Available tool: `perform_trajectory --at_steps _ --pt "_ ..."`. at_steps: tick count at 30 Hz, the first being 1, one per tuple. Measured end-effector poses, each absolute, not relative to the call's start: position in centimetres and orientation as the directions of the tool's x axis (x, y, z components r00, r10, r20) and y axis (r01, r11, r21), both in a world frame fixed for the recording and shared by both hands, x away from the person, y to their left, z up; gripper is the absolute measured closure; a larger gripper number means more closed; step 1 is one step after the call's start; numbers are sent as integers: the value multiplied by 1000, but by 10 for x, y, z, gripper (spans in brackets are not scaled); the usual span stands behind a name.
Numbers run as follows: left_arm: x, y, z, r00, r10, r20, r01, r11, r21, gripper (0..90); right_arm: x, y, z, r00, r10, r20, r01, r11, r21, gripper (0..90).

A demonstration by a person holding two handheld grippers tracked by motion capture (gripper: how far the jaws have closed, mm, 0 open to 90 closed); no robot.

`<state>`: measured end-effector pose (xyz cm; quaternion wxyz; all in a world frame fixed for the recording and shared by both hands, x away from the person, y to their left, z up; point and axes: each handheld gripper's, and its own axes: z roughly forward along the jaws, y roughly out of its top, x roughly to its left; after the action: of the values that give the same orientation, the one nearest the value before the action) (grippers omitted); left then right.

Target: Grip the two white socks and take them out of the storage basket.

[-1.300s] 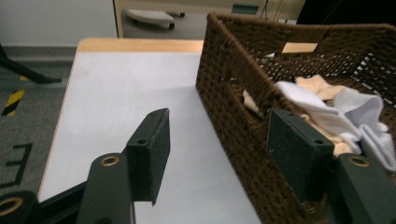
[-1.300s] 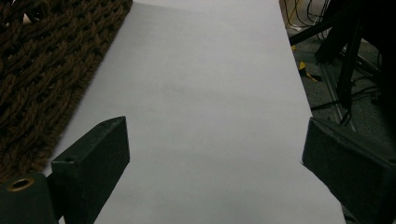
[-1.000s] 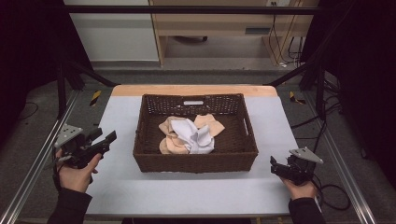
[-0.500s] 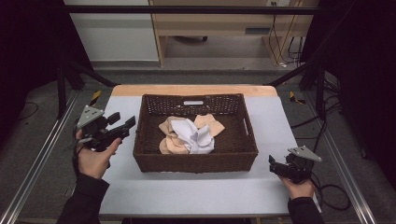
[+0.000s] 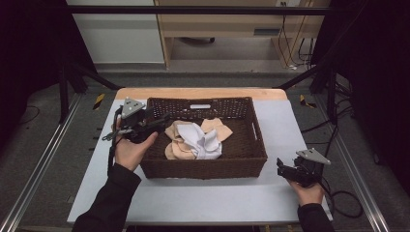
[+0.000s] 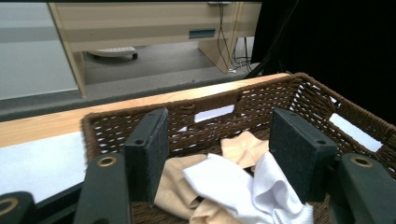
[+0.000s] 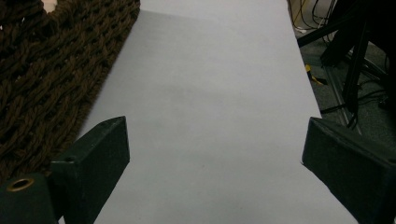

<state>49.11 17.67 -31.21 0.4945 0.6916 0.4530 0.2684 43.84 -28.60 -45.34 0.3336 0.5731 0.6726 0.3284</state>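
High view: my left gripper (image 5: 162,121) has swung from the bench's (image 5: 193,203) left edge to the wicker basket's (image 5: 203,169) left rim, so a reach inside looks next.

Left gripper view: its fingers (image 6: 147,151), just widened, frame the white cloth (image 6: 243,186) on beige cloths (image 6: 175,193), touching nothing.

Right gripper view: my right gripper (image 7: 212,172) rests spread, empty.

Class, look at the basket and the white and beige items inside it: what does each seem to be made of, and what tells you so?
Basket: dark brown woven wicker or rattan, matte; braided strands and open gaps show in its walls. White item: soft knit fabric, probably cotton; it folds and creases, with a ribbed edge, perhaps a sock. Beige items: thin, smooth cloth lying limp and crumpled.
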Motion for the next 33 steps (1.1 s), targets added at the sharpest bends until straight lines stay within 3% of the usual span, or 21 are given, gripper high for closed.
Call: perform_trajectory --at_steps 11,19,33 --pt "526 149 -335 442 894 -67 418 -140 898 366 442 -284 -455 -124 990 -74 560 131 818 78" --pt "536 136 -358 460 886 -48 428 -174 887 373 442 -284 -456 -122 990 -74 565 130 815 78" --pt "548 132 -401 448 892 -63 534 -210 819 370 443 -283 -457 -131 988 -87 573 147 806 78"
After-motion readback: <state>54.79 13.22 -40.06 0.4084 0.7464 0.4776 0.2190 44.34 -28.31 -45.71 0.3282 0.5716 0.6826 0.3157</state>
